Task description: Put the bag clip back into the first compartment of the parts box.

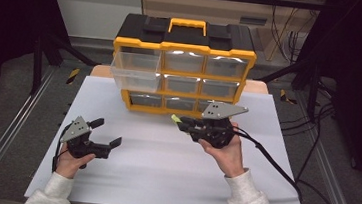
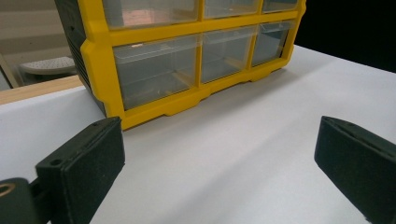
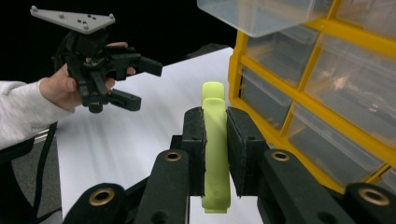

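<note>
Table: white table carries a yellow drawer box.
Right tool: clenched on green clip, pulled-out drawer up-left of it.
Left tool: released, empty.

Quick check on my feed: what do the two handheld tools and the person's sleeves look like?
Both tools, left tool and right tool, are black with two flat padded jaws and brass-coloured pivot rings. Each carries a grey three-cornered plate on top and trails a black cable. The sleeves are light grey.

Black claws with grey three-cornered plates — trailing black cables, white sleeves.
</note>
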Available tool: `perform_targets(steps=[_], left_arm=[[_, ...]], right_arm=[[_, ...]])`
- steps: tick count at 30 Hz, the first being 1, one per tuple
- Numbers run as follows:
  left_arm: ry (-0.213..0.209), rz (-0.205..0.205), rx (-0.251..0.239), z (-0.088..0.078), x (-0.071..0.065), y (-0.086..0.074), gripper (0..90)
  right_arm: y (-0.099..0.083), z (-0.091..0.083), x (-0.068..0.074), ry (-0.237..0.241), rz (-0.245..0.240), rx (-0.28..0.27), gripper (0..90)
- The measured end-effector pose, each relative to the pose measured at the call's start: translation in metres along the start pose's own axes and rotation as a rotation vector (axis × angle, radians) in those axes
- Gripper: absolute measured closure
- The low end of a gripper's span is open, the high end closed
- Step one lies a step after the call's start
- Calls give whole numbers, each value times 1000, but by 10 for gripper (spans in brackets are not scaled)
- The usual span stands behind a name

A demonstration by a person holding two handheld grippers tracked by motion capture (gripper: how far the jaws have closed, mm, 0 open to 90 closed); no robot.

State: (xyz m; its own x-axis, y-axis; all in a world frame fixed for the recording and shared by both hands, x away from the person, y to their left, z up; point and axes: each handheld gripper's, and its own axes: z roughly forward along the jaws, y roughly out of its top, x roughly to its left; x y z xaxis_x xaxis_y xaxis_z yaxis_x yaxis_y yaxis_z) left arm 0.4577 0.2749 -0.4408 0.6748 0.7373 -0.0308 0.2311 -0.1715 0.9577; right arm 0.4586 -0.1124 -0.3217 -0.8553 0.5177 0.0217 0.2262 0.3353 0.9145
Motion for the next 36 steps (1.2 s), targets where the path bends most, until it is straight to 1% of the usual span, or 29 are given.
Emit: perform_targets(steps=[4, 5, 6, 19, 29, 31, 36], left_arm=[[0, 0, 0, 0, 0, 0, 16], [0, 0, 0, 0, 0, 0, 16], [-1, 0, 0, 0, 0, 0, 16], [-1, 2, 5, 0, 0, 0, 16], [-1, 0, 5, 0, 0, 0, 16], [-1, -1, 6, 1, 0, -1, 16], [-3, 3, 10, 1, 0, -1, 16]], right_arm=[[9, 0, 2, -3, -11, -8, 780], [14, 0, 2, -4, -15, -12, 780], [14, 0, 2, -4, -15, -12, 780], [45, -1, 2, -30, -41, -38, 781], [62, 0, 1, -43, -49, -49, 781], [66, 1, 0, -40, -42, -58, 781], [76, 2, -1, -43, -46, -68, 781]])
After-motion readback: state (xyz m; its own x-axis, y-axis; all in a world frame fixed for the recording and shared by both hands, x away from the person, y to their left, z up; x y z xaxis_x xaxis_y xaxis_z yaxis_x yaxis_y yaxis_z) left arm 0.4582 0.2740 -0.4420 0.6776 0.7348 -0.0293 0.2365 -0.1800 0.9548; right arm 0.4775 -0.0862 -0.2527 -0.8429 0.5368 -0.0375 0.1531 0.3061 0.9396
